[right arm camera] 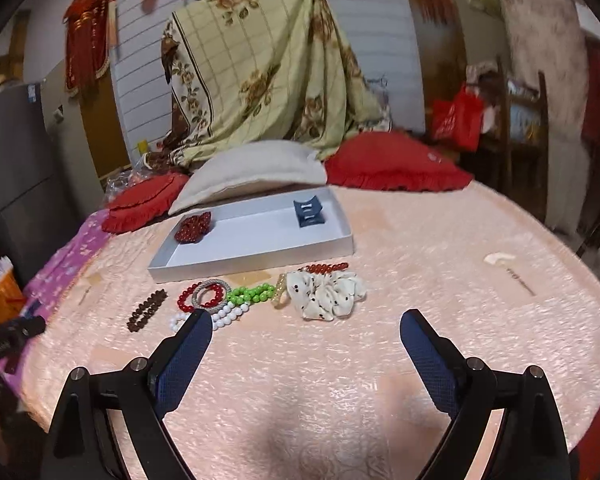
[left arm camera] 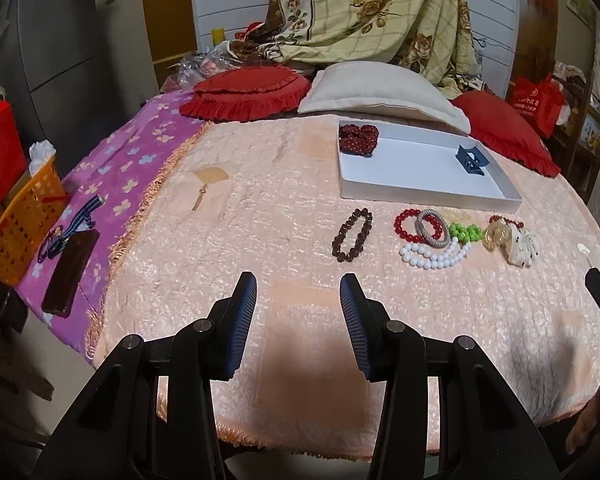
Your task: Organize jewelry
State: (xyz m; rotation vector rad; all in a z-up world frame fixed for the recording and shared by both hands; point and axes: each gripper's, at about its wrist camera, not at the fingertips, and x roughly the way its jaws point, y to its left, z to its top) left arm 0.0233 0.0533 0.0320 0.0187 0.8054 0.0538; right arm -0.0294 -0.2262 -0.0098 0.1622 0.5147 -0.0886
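A white tray (left arm camera: 428, 188) (right arm camera: 260, 258) lies on the pink blanket and holds a red polka-dot scrunchie (left arm camera: 358, 139) (right arm camera: 193, 227) and a blue hair claw (left arm camera: 470, 159) (right arm camera: 309, 213). In front of it lie a dark brown bead bracelet (left arm camera: 352, 234) (right arm camera: 147, 309), a red bead bracelet (left arm camera: 408, 226) (right arm camera: 188, 300), a grey hair tie (left arm camera: 433, 228), white beads (left arm camera: 434, 258) (right arm camera: 228, 314), green beads (left arm camera: 466, 233) (right arm camera: 250, 294) and a cream dotted scrunchie (left arm camera: 520, 246) (right arm camera: 328, 295). My left gripper (left arm camera: 298, 288) is open and empty, short of the brown bracelet. My right gripper (right arm camera: 306, 322) is open and empty, just before the cream scrunchie.
Red cushions (left arm camera: 246, 92) (right arm camera: 396, 168) and a white pillow (left arm camera: 380, 94) lie behind the tray. A purple blanket with a dark case (left arm camera: 72, 272) and an orange basket (left arm camera: 20, 220) are at the left. A small white clip (right arm camera: 499, 258) lies at the right.
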